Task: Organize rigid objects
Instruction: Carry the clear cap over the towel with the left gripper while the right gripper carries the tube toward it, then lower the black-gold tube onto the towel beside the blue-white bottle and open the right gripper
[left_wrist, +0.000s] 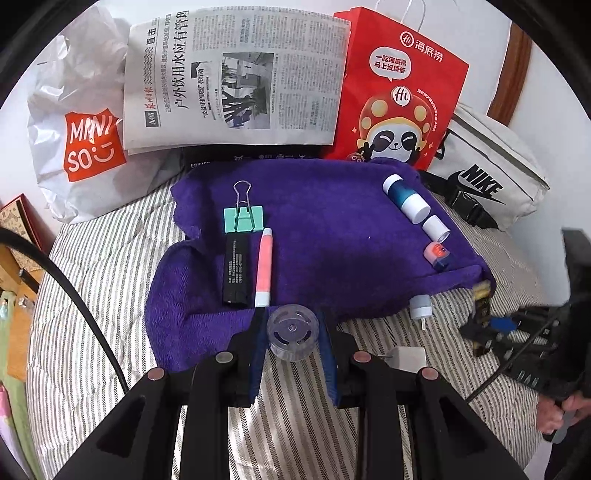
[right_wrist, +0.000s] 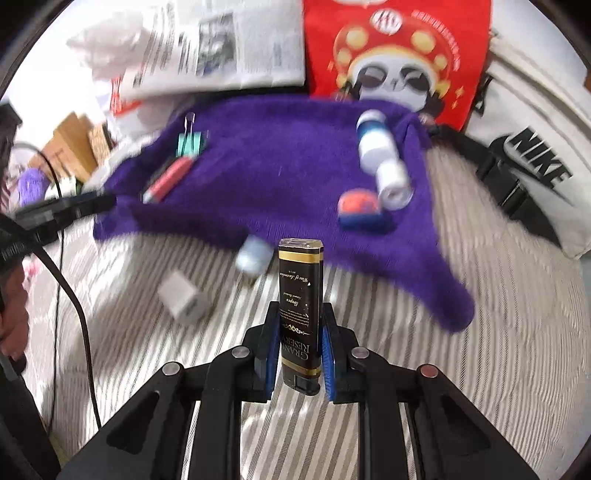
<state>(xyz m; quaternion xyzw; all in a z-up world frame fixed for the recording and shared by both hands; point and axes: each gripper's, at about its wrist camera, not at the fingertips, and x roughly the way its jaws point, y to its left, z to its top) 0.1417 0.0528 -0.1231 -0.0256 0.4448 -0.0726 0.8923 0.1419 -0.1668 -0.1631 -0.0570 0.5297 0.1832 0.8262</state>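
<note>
rigid objects lie in two rows on the purple towel (left_wrist: 332, 236) spread over the striped bed (left_wrist: 92, 295). on its left side you have a green binder clip (left_wrist: 243, 218), a black bar (left_wrist: 235, 271) below it, and a pink pen (left_wrist: 264, 267) just beside the bar. along the right edge sit a blue-and-white bottle (left_wrist: 404, 197), a small white cylinder (left_wrist: 436, 226) and an orange-and-blue piece (left_wrist: 438, 256). off the towel, on the bed, lie a small white bottle (left_wrist: 420, 306) and a white cube (left_wrist: 408, 358).

your left gripper (left_wrist: 293, 338) has its jaws clamped on a clear plastic spool (left_wrist: 293, 336), held over the towel's near edge. your right gripper (right_wrist: 300, 354) has its jaws clamped on a black-and-gold lighter (right_wrist: 300, 314), which stands upright above the bed just short of the towel; the right wrist view is blurred.

behind the towel stand a white miniso bag (left_wrist: 81, 129), a newspaper (left_wrist: 236, 74), a red panda bag (left_wrist: 399, 96) and a white nike bag (left_wrist: 495, 177).
</note>
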